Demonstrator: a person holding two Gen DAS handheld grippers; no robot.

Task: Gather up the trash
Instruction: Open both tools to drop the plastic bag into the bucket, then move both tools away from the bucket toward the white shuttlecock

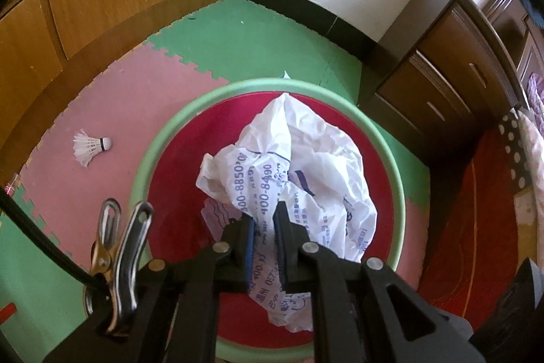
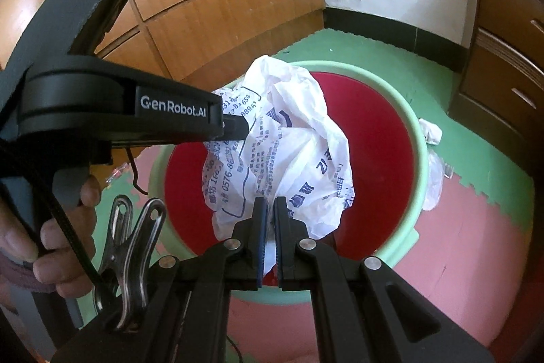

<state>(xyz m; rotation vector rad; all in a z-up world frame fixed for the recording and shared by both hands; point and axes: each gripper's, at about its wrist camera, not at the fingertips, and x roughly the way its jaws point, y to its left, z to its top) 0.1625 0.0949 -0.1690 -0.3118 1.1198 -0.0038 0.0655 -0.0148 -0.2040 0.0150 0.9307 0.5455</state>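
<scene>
Nearest each lens, both claws pinch the same crumpled white plastic bag with blue print [image 1: 292, 165]: the left claw [image 1: 265, 216] is clamped on its lower folds, the right claw [image 2: 269, 210] on another edge. Below, the bag hangs above the round red bin with a pale green rim [image 1: 384, 138]. Releasing cleanly likely means lowering it inside the rim before opening both claws together. Beyond lie a white feathered shuttlecock [image 1: 89, 147] and small crumpled white scraps [image 2: 431, 131] on the foam floor mats.

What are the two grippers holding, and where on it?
Both hold the white plastic bag over the basin: left hand-held gripper and right hand-held gripper each pinch its crumpled near edge.
</scene>
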